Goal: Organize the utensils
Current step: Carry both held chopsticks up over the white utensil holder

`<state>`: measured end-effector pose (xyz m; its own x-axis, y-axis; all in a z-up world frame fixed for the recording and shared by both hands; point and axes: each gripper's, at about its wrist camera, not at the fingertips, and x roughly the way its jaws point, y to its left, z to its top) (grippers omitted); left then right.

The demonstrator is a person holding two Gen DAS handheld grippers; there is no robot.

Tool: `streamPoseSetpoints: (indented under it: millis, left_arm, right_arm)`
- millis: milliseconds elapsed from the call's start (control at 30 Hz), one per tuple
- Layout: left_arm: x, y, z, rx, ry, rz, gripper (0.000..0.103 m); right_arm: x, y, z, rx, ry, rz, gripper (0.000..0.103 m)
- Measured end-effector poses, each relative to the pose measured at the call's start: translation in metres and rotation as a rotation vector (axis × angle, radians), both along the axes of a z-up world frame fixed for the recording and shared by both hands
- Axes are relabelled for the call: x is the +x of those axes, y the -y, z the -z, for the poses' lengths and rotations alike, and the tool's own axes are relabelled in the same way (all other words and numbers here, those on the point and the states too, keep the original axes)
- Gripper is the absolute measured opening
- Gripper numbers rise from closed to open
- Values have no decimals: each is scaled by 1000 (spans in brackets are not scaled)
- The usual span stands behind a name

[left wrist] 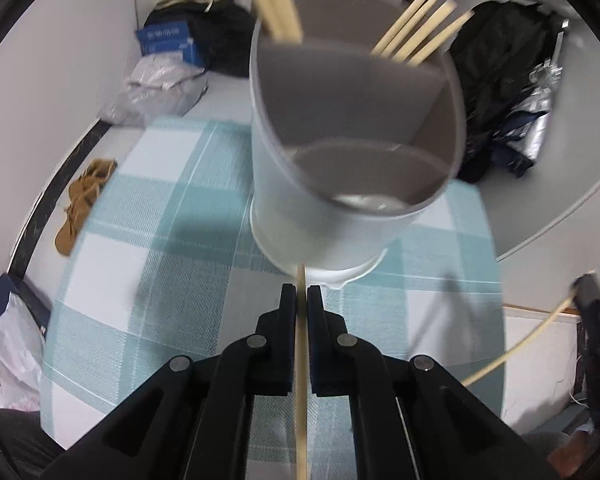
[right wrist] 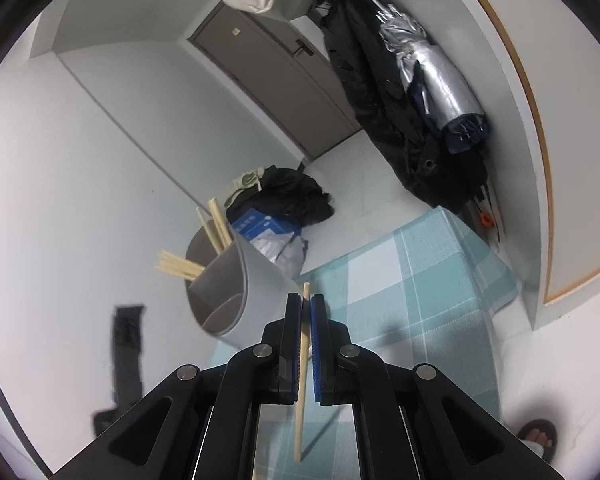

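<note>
Pale, matt wood is seen in the chopstick (left wrist: pixel 301 360) pinched by the left hand-held gripper (left wrist: pixel 301 300), itself matt black plastic with dull metal pins. Smooth matt grey plastic is shown by the utensil holder (left wrist: pixel 300 200). A woven, ribbed teal-checked cloth (left wrist: pixel 160 240) is spread beneath.

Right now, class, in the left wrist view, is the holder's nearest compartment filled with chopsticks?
No. The holder's nearest compartment holds no chopsticks; the chopsticks stand in its far compartments.
</note>
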<state>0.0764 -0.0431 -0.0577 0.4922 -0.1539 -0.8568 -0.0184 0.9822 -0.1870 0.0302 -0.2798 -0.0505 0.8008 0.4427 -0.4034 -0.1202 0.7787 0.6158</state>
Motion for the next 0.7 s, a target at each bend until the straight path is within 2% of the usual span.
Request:
streamPoseSetpoints:
  millis: [233,333,567,700]
  left_arm:
    - [-29,6,-45,-57,142,56,1]
    - [-27,1,-56,-104,183,89,1]
    - [-51,3,-77,-86,295,139,1]
    - [-59,-2,-85,-81,325,160,1]
  right_arm:
    - [-20,-10,-10,-57,41,-14,4]
    - [-30,-18,-16,-87,62,-13,4]
    - [-46,-37,-26,-180,74,-16,4]
    - [-53,-44,-31,-196,78,-14,4]
